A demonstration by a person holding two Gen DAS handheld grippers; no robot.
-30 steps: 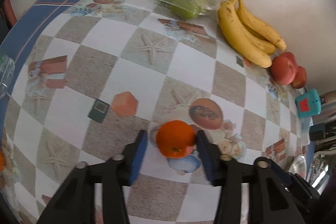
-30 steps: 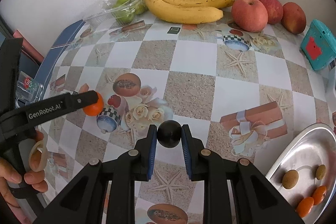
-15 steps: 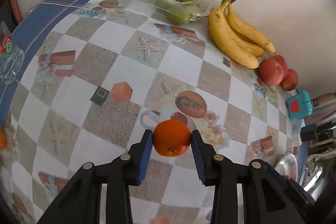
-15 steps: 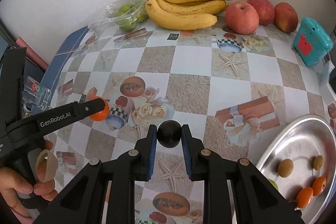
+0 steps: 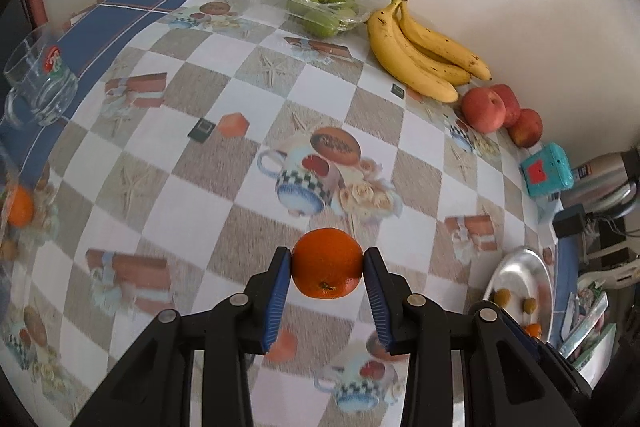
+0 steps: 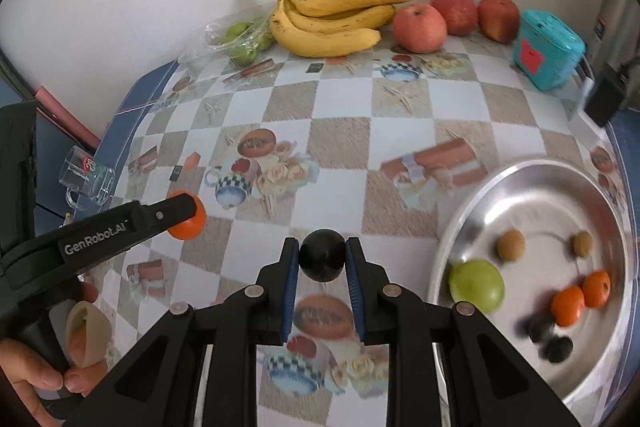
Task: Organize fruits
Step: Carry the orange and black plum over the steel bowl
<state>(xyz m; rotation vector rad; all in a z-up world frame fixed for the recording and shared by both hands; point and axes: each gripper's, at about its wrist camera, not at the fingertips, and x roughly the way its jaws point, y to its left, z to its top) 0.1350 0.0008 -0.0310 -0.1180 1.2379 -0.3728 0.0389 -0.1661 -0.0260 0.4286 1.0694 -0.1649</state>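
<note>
Left gripper [image 5: 327, 263]: jaws clamped on the orange [image 5: 327, 263], held clear above the counter [image 5: 248, 195]; in the right wrist view it reaches in level from the left edge, a bare hand [image 6: 36, 375] on its handle
Right gripper [image 6: 322, 261]: jaws pinched on a dark round fruit [image 6: 322, 261] — raised over the counter, just left of the steel tray [image 6: 472, 211]
Tray: holds a green apple [image 6: 476, 285], two small oranges, two brown fruits and dark ones — blurred
Back wall: bananas [image 6: 332, 23], red apples [image 6: 419, 27], bagged green fruit

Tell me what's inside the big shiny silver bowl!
The silver bowl holds a green apple, two small oranges, two brownish fruits and two dark fruits. Its near part is hidden behind the right hand-held gripper.
</note>
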